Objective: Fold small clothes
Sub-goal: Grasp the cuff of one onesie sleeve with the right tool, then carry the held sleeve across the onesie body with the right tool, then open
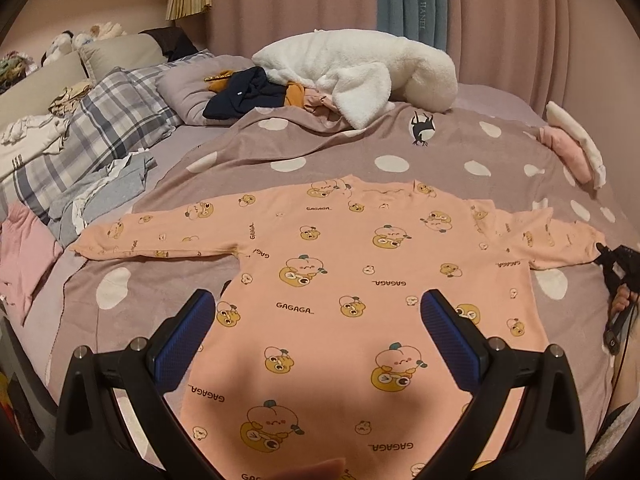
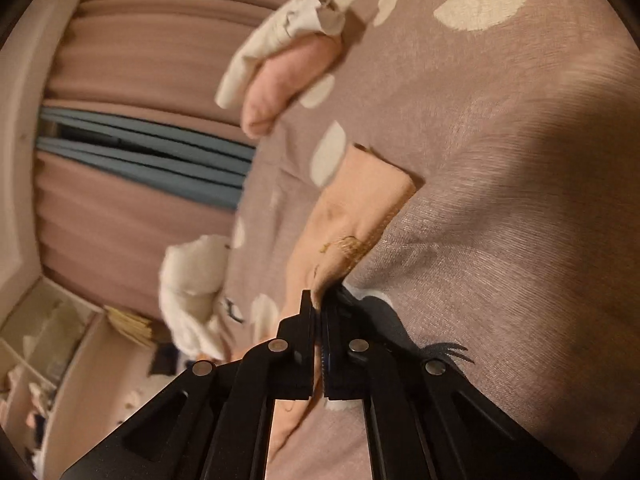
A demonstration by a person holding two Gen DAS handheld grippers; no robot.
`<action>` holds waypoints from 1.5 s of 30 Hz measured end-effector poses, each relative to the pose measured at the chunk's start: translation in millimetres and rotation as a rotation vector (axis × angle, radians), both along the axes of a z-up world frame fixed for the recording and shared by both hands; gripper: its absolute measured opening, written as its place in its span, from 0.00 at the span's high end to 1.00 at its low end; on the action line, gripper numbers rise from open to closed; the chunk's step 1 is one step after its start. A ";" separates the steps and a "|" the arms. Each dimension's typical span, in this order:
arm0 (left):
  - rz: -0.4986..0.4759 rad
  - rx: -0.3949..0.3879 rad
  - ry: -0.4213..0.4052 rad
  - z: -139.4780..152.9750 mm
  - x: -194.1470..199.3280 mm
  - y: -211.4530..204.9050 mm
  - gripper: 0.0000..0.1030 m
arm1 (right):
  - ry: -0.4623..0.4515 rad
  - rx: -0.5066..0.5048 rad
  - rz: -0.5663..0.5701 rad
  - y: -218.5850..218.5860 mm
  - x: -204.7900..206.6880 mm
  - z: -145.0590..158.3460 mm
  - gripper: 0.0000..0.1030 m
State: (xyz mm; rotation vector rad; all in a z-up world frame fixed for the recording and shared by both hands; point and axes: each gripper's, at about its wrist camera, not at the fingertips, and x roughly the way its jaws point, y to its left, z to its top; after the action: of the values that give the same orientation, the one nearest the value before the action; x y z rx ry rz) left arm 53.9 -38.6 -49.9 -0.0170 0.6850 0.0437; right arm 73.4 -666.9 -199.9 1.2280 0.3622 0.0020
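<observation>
- Spread over the bed, a mauve blanket (image 1: 352, 148) with pale spots is the working surface, and one peach pyjama top (image 1: 360, 280) lies flat on it, front up, both sleeves stretched out to the sides.
- Nearest to the camera, the left gripper (image 1: 316, 312) hangs above the lower body of the top; its jaws stand wide apart and hold nothing.
- At the right side of the top, the right gripper (image 2: 318, 304) has its jaws pressed together on the edge of the right sleeve (image 2: 360, 208), close to the cuff. In the left wrist view it shows at the end of that sleeve (image 1: 616, 264).
- I judge the top to be light, soft and limp: it will sag and crease when lifted, so it is better to take it at a seam, a cuff or the hem, where the cloth is doubled.
- For the next fold, the left sleeve (image 1: 152, 236) or the left shoulder seems a good place for the free gripper.
- Left of the top I count one pile of grey cloth (image 1: 100, 200) and one pink garment (image 1: 24, 256).
- Beyond the top, at the far side, lie one white fluffy garment (image 1: 360, 76) and one dark garment (image 1: 244, 94); to the far right are folded pink and white pieces (image 1: 572, 148).
- Behind all hang pink curtains (image 1: 292, 0).
</observation>
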 end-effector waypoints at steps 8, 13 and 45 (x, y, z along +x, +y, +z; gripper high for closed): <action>0.042 0.000 -0.028 6.2 -3.7 18.8 0.00 | 0.092 -0.128 -0.006 23.2 12.8 6.4 1.00; 0.092 -0.056 -0.022 7.9 -1.4 36.7 0.00 | 0.085 -0.128 -0.007 25.2 11.8 6.3 1.00; 0.396 -0.128 -0.072 18.9 -38.1 194.2 0.00 | 0.025 -0.716 0.591 461.9 149.8 170.7 0.98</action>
State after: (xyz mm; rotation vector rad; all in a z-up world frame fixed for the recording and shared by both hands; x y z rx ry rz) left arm 15.8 155.6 -31.0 -0.2764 0.6038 0.3780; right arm 223.2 -205.0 -29.2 0.3860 0.6684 0.3386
